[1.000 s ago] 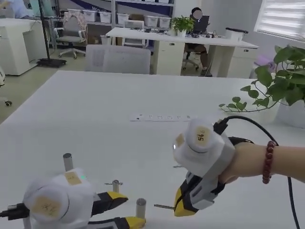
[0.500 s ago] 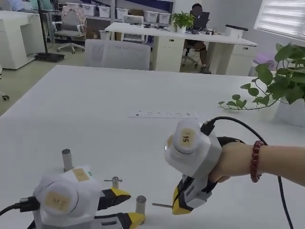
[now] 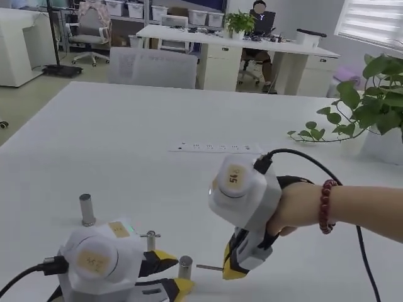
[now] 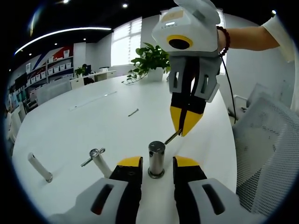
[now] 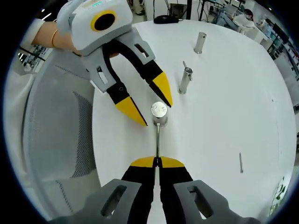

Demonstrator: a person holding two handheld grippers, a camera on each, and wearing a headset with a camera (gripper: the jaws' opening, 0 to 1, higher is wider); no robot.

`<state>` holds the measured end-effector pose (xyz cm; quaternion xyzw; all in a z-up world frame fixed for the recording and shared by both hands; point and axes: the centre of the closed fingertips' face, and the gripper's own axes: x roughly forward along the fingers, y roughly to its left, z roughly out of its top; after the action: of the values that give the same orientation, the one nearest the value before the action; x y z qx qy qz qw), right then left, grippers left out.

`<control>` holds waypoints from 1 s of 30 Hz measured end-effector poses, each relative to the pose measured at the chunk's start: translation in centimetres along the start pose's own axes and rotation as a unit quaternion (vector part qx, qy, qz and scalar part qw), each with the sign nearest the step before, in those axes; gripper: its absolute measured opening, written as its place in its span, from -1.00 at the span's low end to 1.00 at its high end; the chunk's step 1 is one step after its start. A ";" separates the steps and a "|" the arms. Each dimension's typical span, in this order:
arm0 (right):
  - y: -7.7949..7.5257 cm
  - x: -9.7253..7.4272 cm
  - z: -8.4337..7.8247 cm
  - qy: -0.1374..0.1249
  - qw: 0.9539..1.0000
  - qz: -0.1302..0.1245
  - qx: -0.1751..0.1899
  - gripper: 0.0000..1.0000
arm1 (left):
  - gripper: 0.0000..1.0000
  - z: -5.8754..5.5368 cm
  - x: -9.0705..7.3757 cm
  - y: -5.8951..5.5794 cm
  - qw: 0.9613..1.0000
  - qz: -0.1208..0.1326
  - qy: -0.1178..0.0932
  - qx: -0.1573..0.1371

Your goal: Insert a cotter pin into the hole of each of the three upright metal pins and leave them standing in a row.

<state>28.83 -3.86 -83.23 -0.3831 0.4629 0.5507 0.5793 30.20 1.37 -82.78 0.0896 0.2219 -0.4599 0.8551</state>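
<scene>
Upright pins (image 3: 86, 209), cotter pin (image 3: 150, 235) in one

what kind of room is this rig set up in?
Probably an open-plan office doubling as a lab: a large white table with a built-in power strip, a desk and office chair behind it, storage bins on shelves, and a potted plant.

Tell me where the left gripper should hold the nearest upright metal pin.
Probably low on the shaft of the metal pin, from the near side, jaws of the left gripper either side. It stands upright, and the right gripper points the cotter pin at its upper part from opposite.
</scene>
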 end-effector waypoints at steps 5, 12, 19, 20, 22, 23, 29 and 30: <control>-0.1 0.2 0.2 0.004 1.000 0.002 0.000 -0.93 | -0.54 -0.3 0.4 0.1 1.000 -0.004 0.004 0.002; 0.0 0.4 0.4 0.007 1.000 0.005 -0.005 -0.93 | -0.70 -0.2 0.7 -0.1 1.000 -0.014 0.000 0.002; 0.0 0.2 0.5 0.007 1.000 0.006 -0.005 -0.93 | -0.77 -0.3 0.9 0.1 1.000 -0.014 -0.002 0.000; 0.0 0.2 0.5 0.006 1.000 0.008 -0.005 -0.93 | -0.77 -0.3 0.9 0.1 1.000 -0.013 -0.002 -0.001; 0.0 0.2 0.5 0.007 1.000 0.007 -0.005 -0.93 | -0.77 -0.3 1.0 0.1 1.000 -0.013 -0.002 -0.002; 0.0 0.2 0.5 0.007 1.000 0.008 -0.006 -0.93 | -0.77 -0.4 1.0 0.1 1.000 -0.012 -0.003 -0.005; 0.1 0.2 0.7 0.006 1.000 0.009 -0.005 -0.93 | -0.77 -0.4 1.0 0.2 1.000 -0.007 -0.008 -0.011; 0.1 0.2 0.7 0.005 1.000 0.010 -0.003 -0.93 | -0.77 -0.4 1.0 0.2 1.000 -0.006 -0.008 -0.012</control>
<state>28.78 -3.15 -83.18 -0.3827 0.4677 0.5558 0.5709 30.71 0.88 -83.59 0.0739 0.2211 -0.4627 0.8553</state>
